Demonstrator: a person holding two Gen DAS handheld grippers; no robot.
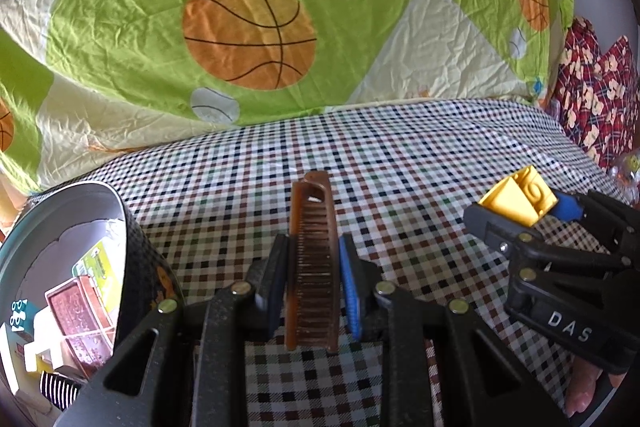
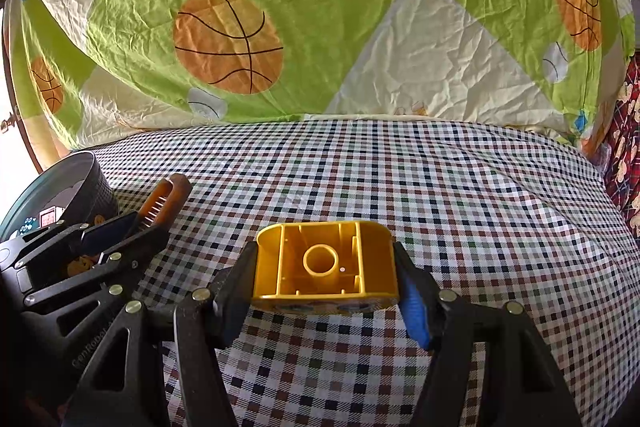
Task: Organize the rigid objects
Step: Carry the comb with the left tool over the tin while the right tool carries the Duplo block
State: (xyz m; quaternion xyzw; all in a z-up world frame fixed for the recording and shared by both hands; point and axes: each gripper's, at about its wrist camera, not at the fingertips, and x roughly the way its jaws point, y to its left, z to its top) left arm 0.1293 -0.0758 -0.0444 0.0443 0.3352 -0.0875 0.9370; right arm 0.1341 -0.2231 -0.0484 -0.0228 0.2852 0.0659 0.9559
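My left gripper [image 1: 313,267] is shut on a brown folding comb [image 1: 312,259], held lengthwise between the pads above the checked cloth. It also shows in the right wrist view [image 2: 162,203] at the left. My right gripper [image 2: 326,279] is shut on a yellow plastic toy block [image 2: 326,265], hollow side facing the camera. In the left wrist view the block [image 1: 520,201] sits in the right gripper [image 1: 520,215] at the right. Both are held above the table.
A round dark tin [image 1: 80,267] with several small items inside stands at the left, close to my left gripper; it shows in the right wrist view [image 2: 60,187] too. A checked tablecloth [image 2: 400,187] covers the table. A basketball-print sheet [image 1: 248,27] hangs behind. Patterned red fabric [image 1: 596,95] lies at the right.
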